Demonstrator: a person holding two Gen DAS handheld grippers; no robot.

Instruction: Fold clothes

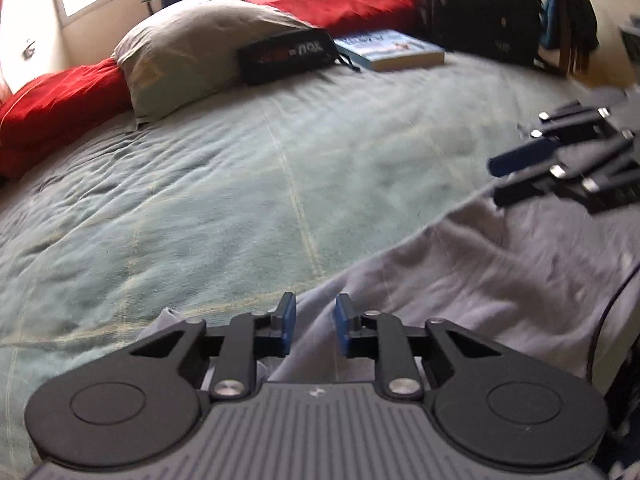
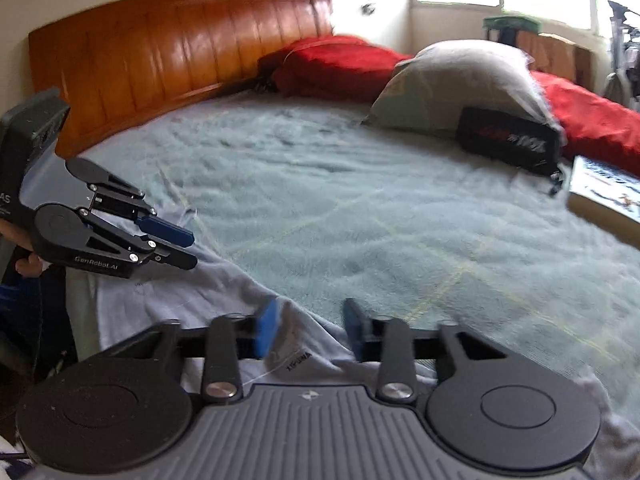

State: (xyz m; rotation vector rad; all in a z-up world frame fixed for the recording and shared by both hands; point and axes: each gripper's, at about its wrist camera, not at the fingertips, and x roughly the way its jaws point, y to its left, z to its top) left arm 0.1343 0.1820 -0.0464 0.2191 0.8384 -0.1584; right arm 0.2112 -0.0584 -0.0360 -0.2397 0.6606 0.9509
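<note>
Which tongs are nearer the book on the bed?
Right. The right tongs point toward the bed's side where the book lies; the left tongs are farther, nearer the headboard.

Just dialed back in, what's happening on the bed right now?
A person holds a gripper in each hand over a pale lavender garment lying at the near edge of the green bedspread. The left tool has a ridge of the cloth between its narrowed pads. The right tool is set over the edge by the label, its pads apart. No fold is made yet. A pillow, black pouch and book sit farther back.
</note>
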